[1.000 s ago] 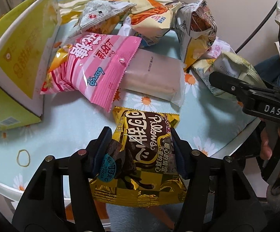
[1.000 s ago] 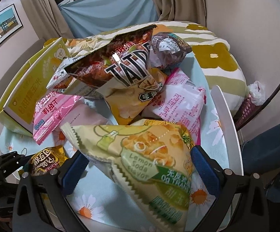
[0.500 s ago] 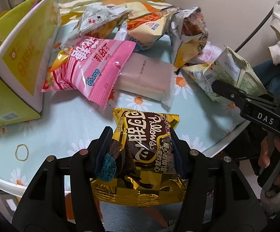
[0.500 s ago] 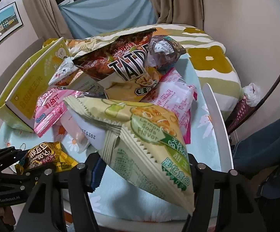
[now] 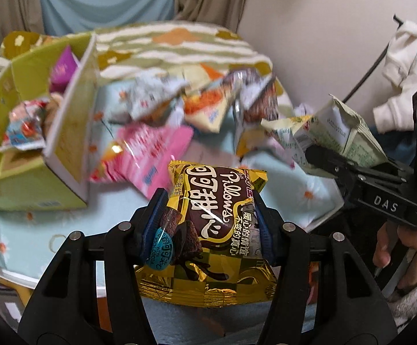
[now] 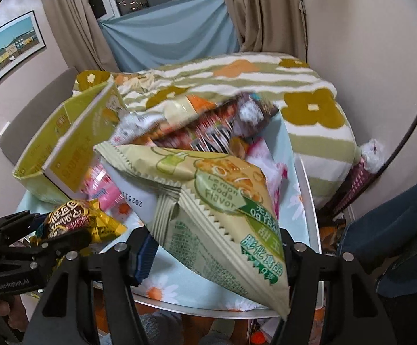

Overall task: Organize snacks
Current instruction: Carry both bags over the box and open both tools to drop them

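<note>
My left gripper [image 5: 208, 201] is shut on a gold and brown Pillows cocoa snack bag [image 5: 214, 224], which hangs above the table's near edge. In the right wrist view the same bag [image 6: 73, 218] and left gripper [image 6: 50, 230] sit low on the left. A pale green lemon soda snack bag [image 6: 217, 189] is pinched in my right gripper [image 6: 217, 247] and lifted off the table. The left wrist view shows that bag [image 5: 338, 132] at the right, above the right gripper's black finger [image 5: 323, 158]. An open yellow-green box [image 5: 64, 132] with several snacks inside stands at the left.
A pink bag [image 5: 151, 149] and a heap of other snack bags [image 5: 202, 103] lie on the daisy-print tablecloth [image 5: 36, 230]. Behind the table is a bed with a flowered blanket [image 6: 309, 109]. A person's hand [image 5: 404, 247] holds the right gripper.
Both grippers have risen, carrying their bags up off the table. The right jaws went from wide open around the lemon soda bag to shut on it. The box's inside has come into view.
</note>
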The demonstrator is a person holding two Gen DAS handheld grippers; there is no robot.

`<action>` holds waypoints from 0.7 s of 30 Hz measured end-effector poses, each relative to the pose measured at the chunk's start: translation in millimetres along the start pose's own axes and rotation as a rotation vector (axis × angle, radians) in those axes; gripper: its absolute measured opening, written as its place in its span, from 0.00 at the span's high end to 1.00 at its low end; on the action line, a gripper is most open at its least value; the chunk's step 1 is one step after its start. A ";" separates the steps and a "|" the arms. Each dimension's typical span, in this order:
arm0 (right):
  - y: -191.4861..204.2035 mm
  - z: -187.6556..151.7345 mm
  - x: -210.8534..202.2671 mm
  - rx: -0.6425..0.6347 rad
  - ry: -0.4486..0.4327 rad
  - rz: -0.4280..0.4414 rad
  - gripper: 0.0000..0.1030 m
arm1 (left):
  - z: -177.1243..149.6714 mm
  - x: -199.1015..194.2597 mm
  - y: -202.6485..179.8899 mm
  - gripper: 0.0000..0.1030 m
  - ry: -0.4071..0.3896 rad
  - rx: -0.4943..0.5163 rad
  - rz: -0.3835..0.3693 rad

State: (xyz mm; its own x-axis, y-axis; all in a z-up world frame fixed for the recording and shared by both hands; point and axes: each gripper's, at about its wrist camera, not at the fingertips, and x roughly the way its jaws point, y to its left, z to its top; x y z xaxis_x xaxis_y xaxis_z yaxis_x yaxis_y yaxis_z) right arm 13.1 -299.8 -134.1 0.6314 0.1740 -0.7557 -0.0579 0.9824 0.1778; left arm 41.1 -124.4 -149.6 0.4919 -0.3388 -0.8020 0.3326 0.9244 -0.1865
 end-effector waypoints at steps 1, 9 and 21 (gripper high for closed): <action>4.6 6.2 -4.7 -0.006 -0.011 0.012 0.42 | 3.6 -5.1 2.9 0.46 -0.014 -0.003 0.006; 60.6 51.5 -17.9 -0.069 -0.062 0.099 0.42 | 41.3 -48.3 60.3 0.46 -0.110 -0.042 0.064; 189.4 117.7 34.2 -0.148 -0.057 0.209 0.42 | 88.0 -65.0 200.8 0.46 -0.128 -0.109 0.155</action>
State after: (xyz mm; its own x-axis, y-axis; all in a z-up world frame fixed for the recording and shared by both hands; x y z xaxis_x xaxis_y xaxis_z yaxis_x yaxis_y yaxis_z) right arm 114.7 -115.8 -52.1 0.6360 0.3739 -0.6750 -0.3013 0.9257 0.2288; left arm 146.7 67.9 -85.0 0.6308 -0.2042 -0.7486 0.1594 0.9783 -0.1325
